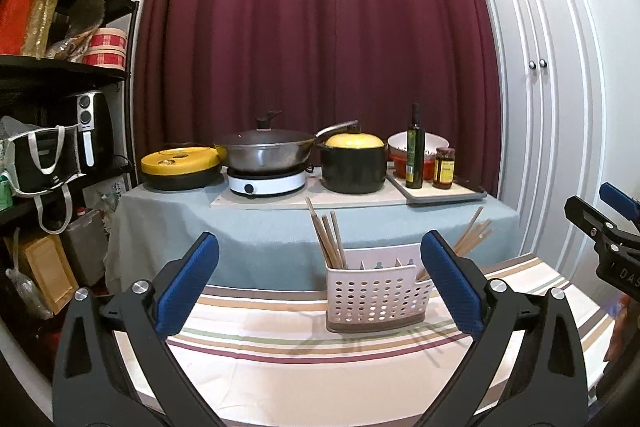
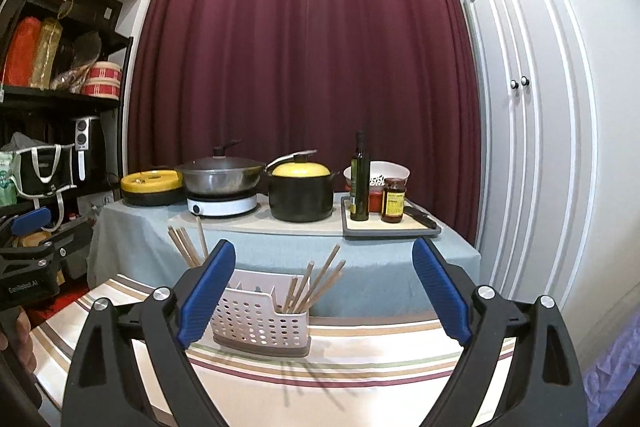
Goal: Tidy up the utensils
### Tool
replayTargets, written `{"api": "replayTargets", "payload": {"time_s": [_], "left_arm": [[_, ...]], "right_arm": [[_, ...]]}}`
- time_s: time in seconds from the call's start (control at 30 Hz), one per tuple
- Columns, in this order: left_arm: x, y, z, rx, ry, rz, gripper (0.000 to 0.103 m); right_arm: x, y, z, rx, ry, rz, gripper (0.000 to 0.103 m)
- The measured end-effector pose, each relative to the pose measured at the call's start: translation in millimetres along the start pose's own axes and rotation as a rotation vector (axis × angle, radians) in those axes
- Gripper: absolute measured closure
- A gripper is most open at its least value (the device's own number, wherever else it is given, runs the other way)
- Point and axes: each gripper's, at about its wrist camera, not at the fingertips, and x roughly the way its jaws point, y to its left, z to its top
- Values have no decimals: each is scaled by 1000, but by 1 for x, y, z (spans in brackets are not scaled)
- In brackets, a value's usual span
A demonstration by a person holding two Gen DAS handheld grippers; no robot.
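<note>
Two bunches of wooden chopsticks (image 2: 316, 283) stand slanted in the end compartments of the white holder (image 1: 376, 297) on the striped tablecloth (image 1: 320, 359), likely light, stiff and slippery, best pinched mid-shaft, while left gripper (image 1: 318, 285) and right gripper (image 2: 324, 293) hover spread and empty.

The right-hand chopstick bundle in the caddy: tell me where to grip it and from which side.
Grip the chopsticks on their bare upper shafts, above the caddy rim, coming down from above. They fan out toward the right, so tilt the right gripper to match and close across the bundle.
</note>
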Motion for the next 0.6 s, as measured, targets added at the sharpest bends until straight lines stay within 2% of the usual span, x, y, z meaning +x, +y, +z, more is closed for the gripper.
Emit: {"api": "replayTargets", "payload": {"time_s": [0.6], "left_arm": [[-54,7,12,-6,-75,12,4]], "right_arm": [[-45,8,18,-4,-84,5,15]]}}
